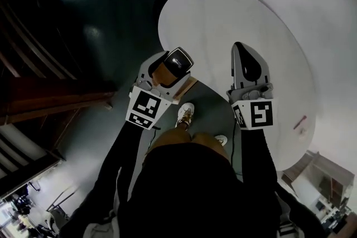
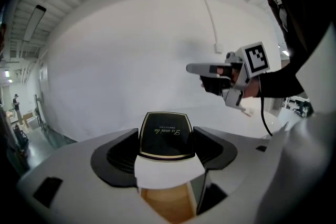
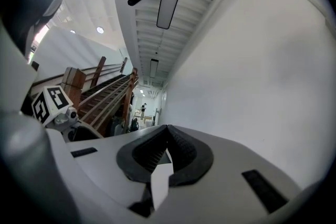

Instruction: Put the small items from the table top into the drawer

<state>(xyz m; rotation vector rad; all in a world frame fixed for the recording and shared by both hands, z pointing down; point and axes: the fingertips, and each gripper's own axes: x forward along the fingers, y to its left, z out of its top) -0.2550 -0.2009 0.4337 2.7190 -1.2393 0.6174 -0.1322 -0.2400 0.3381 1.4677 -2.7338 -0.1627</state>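
My left gripper [image 1: 179,58] is shut on a small black case [image 1: 178,62] with a gold rim, held over the near edge of the round white table [image 1: 223,14]. In the left gripper view the case [image 2: 164,131] sits squarely between the dark pads [image 2: 113,157] of the left gripper [image 2: 166,145], lid facing up. My right gripper [image 1: 241,50] hangs over the table beside it, shut with nothing in it; the right gripper [image 3: 168,136] shows its pads pressed together. A thin red item [image 1: 300,122] lies on the table at the right. No drawer is in view.
Dark glossy floor [image 1: 100,19] lies left of the table, with a wooden stair [image 1: 33,95] beyond it. The person's shoes [image 1: 185,114] stand at the table's near edge. A white wall [image 2: 131,60] fills the background of both gripper views.
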